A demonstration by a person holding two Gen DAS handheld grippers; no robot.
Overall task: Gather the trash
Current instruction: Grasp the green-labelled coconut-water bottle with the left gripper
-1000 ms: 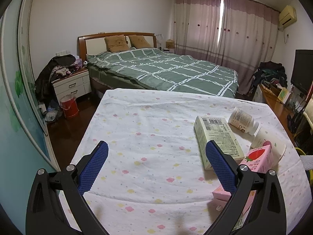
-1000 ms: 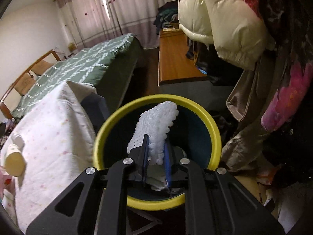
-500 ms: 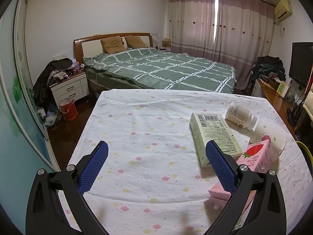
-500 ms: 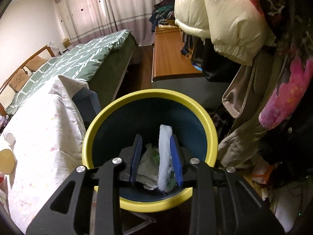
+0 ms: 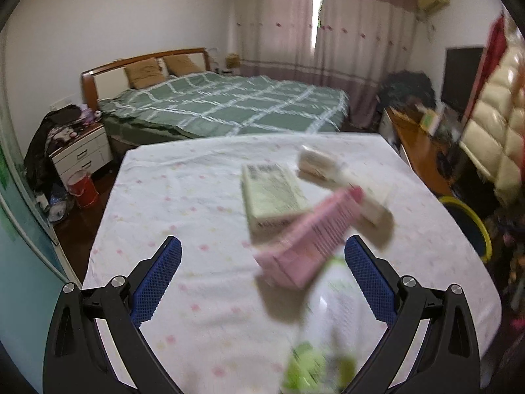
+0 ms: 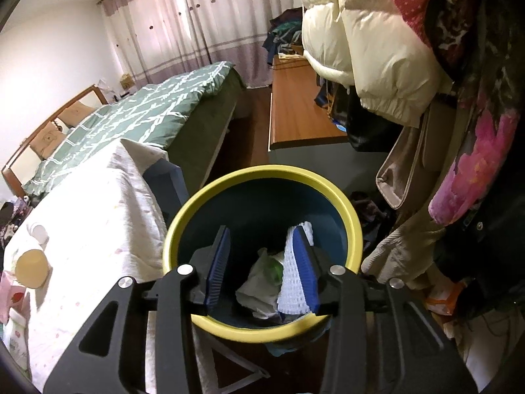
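Note:
Over the yellow-rimmed bin my right gripper hangs with its jaws opening. A white foam net sheet leans on the right finger inside the bin, and the left pad stands clear of it. Crumpled white trash lies below. My left gripper is open above the flowered tablecloth, in a blurred view. A pink carton lies just ahead between its fingers, untouched, with a pale green box, a white bottle and a paper cup behind it. A white-and-green pack lies nearest.
The bin stands on the floor off the table's right edge. Hanging coats crowd its right side, and a wooden desk is behind it. A green bed lies beyond the table, with a nightstand and red bucket at left.
The right jaws have spread and let the foam sheet drop from upright into the bin. The left gripper has swung right, bringing the pink carton between its open fingers.

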